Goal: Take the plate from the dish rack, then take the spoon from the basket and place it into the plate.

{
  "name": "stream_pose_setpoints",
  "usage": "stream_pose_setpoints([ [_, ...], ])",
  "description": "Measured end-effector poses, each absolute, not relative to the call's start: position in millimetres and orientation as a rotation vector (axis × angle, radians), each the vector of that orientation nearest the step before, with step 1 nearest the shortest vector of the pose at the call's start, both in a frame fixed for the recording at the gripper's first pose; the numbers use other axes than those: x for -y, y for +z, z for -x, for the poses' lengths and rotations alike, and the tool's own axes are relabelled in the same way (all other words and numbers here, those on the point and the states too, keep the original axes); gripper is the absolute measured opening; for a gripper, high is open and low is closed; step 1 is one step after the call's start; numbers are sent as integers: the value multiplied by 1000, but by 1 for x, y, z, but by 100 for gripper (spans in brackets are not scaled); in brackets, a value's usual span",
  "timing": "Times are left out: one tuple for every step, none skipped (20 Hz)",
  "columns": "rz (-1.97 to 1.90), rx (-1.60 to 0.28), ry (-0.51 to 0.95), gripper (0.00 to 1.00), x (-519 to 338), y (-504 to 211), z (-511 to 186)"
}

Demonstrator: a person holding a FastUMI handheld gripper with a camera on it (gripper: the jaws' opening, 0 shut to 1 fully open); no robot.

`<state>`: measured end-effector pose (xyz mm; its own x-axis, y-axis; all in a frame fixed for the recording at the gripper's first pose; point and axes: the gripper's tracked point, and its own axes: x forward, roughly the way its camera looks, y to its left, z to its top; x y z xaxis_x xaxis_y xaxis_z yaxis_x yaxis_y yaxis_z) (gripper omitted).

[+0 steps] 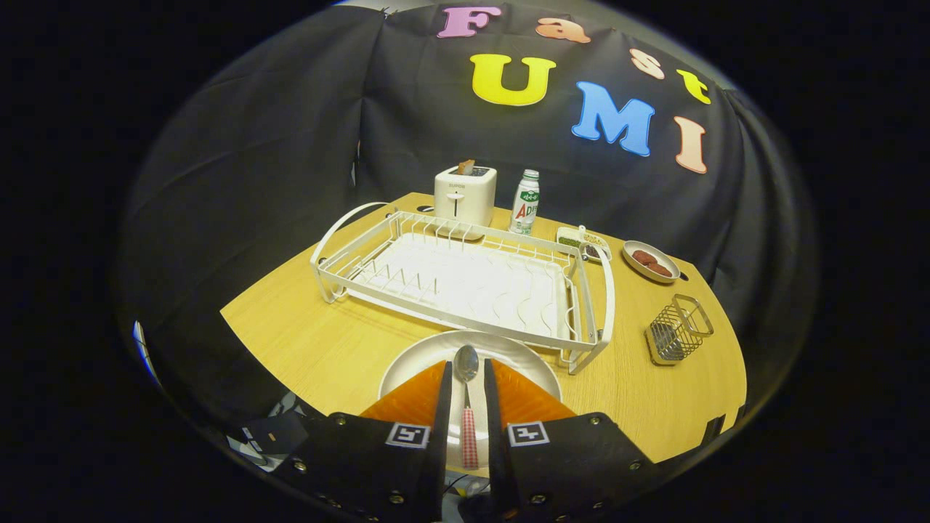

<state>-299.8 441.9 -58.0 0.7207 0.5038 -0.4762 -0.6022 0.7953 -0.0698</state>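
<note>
A white plate [408, 363] lies on the wooden table just in front of the dish rack [465, 283], which holds no dishes. A metal spoon [469, 428] with a red-checked handle rests in the plate, bowl pointing toward the rack. My gripper [467, 363] hovers over the plate with the spoon lying lengthwise between its fingers. A narrow gap shows on each side of the handle, so the fingers stand slightly open and do not press on it. The wire basket [677, 330] stands to the right of the rack.
Behind the rack stand a white toaster [465, 195] and a small bottle [525, 202]. A small tray [583, 242] and a dish of brown food [650, 261] sit at the back right. The table's front edge runs just under the plate.
</note>
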Motion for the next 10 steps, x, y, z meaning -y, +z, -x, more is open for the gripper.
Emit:
stream_pose_setpoints([
  [227,-441,617,25,-443,-53,300],
  [228,-428,615,25,-443,-49,301],
  [228,-412,608,28,-442,-43,301],
  [222,-392,600,63,-441,-47,301],
  [217,-371,607,99,-442,-36,304],
  [211,-359,610,96,-447,-30,302],
  [210,-354,609,97,-447,-27,302],
  [209,-348,608,97,-447,-25,301],
  [206,-341,604,97,-448,-20,301],
  [202,-332,603,97,-448,-16,299],
])
